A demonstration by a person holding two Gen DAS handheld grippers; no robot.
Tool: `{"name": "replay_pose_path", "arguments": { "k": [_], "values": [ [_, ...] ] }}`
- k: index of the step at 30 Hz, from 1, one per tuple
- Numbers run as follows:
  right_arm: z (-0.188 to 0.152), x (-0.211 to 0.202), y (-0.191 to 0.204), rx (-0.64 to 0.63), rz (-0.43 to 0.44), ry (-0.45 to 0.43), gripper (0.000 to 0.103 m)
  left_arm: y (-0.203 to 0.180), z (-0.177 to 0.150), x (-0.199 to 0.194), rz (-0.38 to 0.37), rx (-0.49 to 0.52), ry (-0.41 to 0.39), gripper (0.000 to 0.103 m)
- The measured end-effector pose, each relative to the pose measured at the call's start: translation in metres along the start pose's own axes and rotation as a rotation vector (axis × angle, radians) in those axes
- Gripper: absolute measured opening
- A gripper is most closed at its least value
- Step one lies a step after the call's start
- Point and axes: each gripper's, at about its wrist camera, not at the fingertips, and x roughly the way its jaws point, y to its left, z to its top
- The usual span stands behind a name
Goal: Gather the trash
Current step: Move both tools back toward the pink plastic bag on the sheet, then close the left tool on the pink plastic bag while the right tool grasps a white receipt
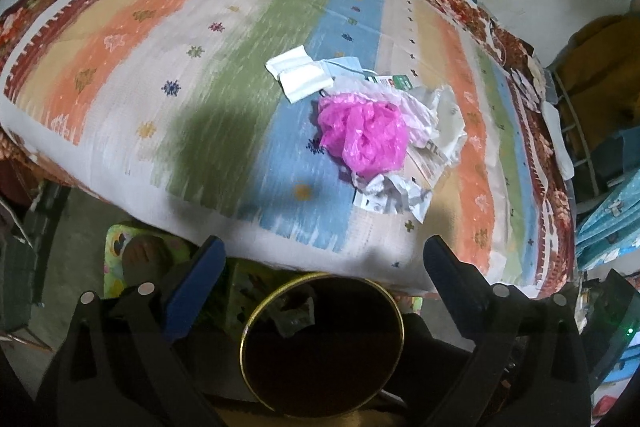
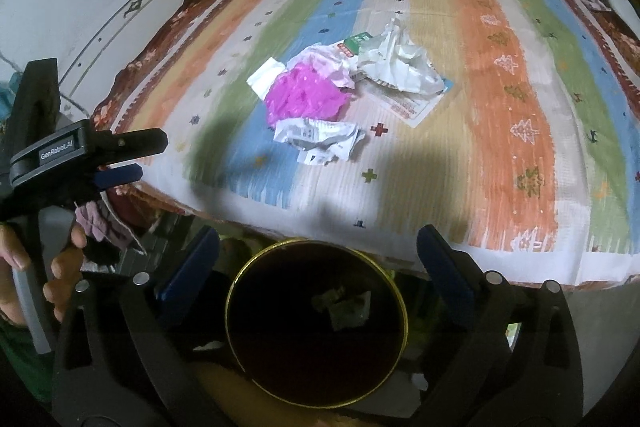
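A pile of trash lies mid-bed: a pink plastic bag, a crumpled printed paper in front of it, a folded white piece and a big crumpled white sheet behind. Below the bed's near edge stands a dark round bin with a gold rim, holding crumpled scraps. My left gripper and right gripper both hover over the bin, open and empty. The left gripper also shows at the left of the right wrist view.
The striped bedspread has a floral brown border. A hand holds the left gripper's handle. A foot rests on a patterned mat by the bin. A wire rack and blue cloth stand right of the bed.
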Motion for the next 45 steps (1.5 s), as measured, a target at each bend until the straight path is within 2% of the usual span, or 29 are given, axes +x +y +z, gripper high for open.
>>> {"name": "replay_pose_path", "arguments": {
  "k": [5,12,18,29,35,37,41,45],
  "values": [
    [0.01,0.01,-0.003,0.016,-0.019,0.001,0.094,-0.007,0.015,0.009,0.004,0.04,0.006,0.097],
    [0.03,0.027,-0.017,0.096,0.029,0.015,0.094,-0.009,0.037,0.027,0.029,0.049,0.012,0.097],
    [0.046,0.042,-0.026,0.109,-0.025,0.013,0.094,-0.008,0.055,0.042,0.015,0.052,0.021,0.097],
    [0.061,0.073,-0.031,0.136,-0.021,0.044,0.093,-0.019,0.075,0.074,0.001,0.147,0.065,0.096],
    [0.066,0.09,-0.037,0.212,0.021,0.071,0.084,-0.021,0.081,0.089,0.003,0.162,0.087,0.092],
    [0.068,0.095,-0.04,0.234,0.027,0.081,0.079,-0.017,0.084,0.091,-0.015,0.128,0.083,0.09],
    [0.071,0.109,-0.045,0.269,0.044,0.109,0.074,-0.011,0.088,0.098,-0.013,0.099,0.08,0.084],
    [0.07,0.12,-0.053,0.316,0.047,0.123,0.066,-0.009,0.09,0.112,-0.028,0.089,0.115,0.08]
  ]
}}
